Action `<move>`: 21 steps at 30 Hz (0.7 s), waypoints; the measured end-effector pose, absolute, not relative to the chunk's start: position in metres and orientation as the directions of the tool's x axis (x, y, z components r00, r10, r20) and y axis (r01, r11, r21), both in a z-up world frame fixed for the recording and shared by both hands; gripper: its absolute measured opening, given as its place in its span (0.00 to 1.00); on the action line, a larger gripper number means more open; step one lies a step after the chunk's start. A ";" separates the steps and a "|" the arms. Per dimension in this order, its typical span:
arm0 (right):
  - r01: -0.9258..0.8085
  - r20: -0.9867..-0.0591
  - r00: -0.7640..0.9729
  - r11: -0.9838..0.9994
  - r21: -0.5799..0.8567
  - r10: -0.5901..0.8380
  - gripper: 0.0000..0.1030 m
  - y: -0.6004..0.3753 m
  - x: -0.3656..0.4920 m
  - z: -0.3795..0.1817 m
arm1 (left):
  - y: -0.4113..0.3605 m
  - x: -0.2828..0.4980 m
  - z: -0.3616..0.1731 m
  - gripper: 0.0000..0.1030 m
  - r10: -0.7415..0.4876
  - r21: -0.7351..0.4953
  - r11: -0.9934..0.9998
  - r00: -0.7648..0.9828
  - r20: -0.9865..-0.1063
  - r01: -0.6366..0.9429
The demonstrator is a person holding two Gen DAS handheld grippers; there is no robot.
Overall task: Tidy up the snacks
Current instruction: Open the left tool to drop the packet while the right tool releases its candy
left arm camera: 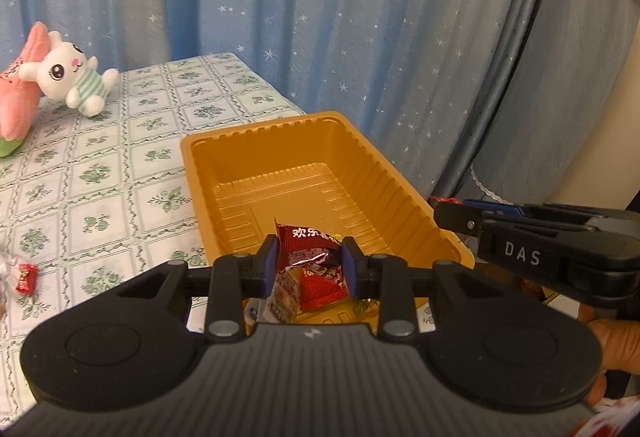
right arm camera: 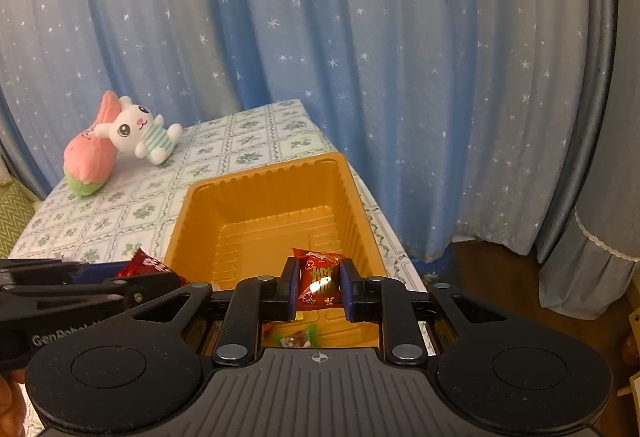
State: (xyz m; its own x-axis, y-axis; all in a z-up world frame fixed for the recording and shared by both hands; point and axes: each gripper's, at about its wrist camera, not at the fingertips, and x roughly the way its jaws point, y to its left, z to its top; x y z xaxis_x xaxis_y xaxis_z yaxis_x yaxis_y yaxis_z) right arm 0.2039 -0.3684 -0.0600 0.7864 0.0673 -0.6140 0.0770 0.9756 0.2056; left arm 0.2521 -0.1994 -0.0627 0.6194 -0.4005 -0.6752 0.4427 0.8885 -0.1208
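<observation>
Both tools are matte black plastic. The left gripper (left arm camera: 308, 265) has a ribbed grey-black deck with a small white mark, two round side housings with sunken discs, silver rivets on the linkage bars, and blue pads on its fingers (left arm camera: 271, 267). The right gripper (right arm camera: 319, 287) matches, with a crosshair mark; its side reads "DAS".

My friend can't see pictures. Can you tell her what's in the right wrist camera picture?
The right hand-held gripper pinches a red snack packet over the near end of an orange tray on a flowered tablecloth. More wrapped snacks lie in the tray below, and a toy bunny rests on a pink plush before a starry blue curtain.
</observation>
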 end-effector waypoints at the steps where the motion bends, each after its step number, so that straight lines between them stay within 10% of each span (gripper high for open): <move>1: 0.078 -0.615 0.786 0.975 0.206 0.066 0.21 -0.369 0.206 -0.061 | -0.202 0.253 -0.065 0.29 -0.395 -0.107 0.888 0.622 -0.676 0.448; 21: 0.045 -0.626 0.771 0.971 0.233 0.114 0.21 -0.367 0.223 -0.069 | -0.159 0.246 -0.085 0.40 -0.338 -0.148 0.931 0.631 -0.698 0.334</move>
